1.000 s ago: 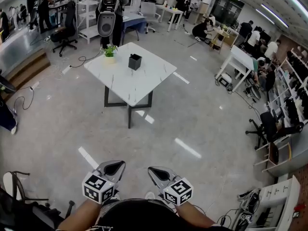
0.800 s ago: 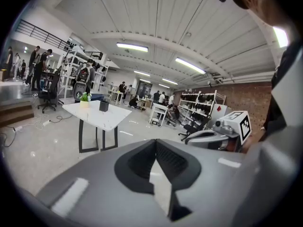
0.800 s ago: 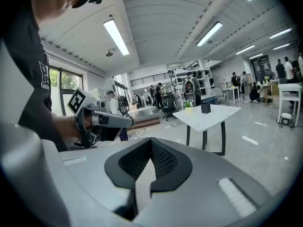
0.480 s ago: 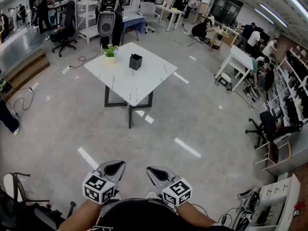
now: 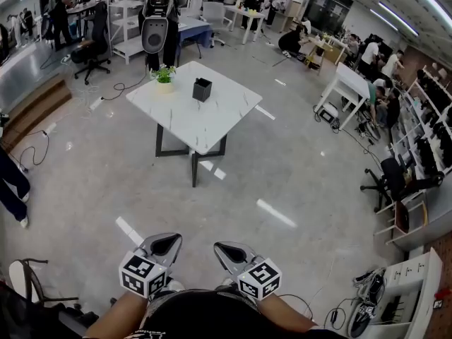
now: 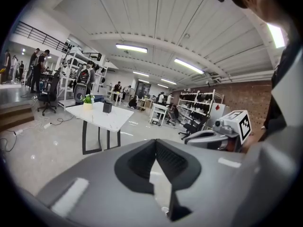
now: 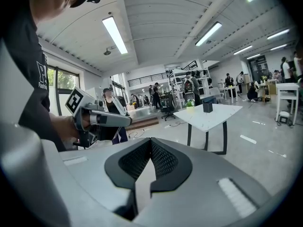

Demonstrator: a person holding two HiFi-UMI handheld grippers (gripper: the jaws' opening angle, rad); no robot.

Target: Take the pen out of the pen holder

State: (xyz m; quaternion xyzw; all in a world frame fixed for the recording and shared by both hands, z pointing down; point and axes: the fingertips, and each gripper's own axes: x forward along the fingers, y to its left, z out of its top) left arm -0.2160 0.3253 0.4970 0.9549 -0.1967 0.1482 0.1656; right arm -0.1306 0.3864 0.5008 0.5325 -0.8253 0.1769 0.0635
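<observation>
landmark: white table [image 5: 191, 119], standing on a glossy grey floor [image 5: 282, 175]
pen holder: small black box [image 5: 202, 90] upright on the table, towards its far side
pen: too small to make out in the holder from any view
plant: little green potted plant [image 5: 164, 75] on the table's far left corner, just beside the pen holder but not touching it
left gripper: [image 5: 168, 240] well short of the table, held low and close to the person's body; jaw tips pressed together with nothing between them (only floor shows through the gap behind the tips)
right gripper: [image 5: 226, 248] also well short of the table, side by side with the left one; jaw tips meeting, empty
office chair: black one [image 5: 390, 182] well to the right of the table
people: several at desks and shelves beyond the table
</observation>
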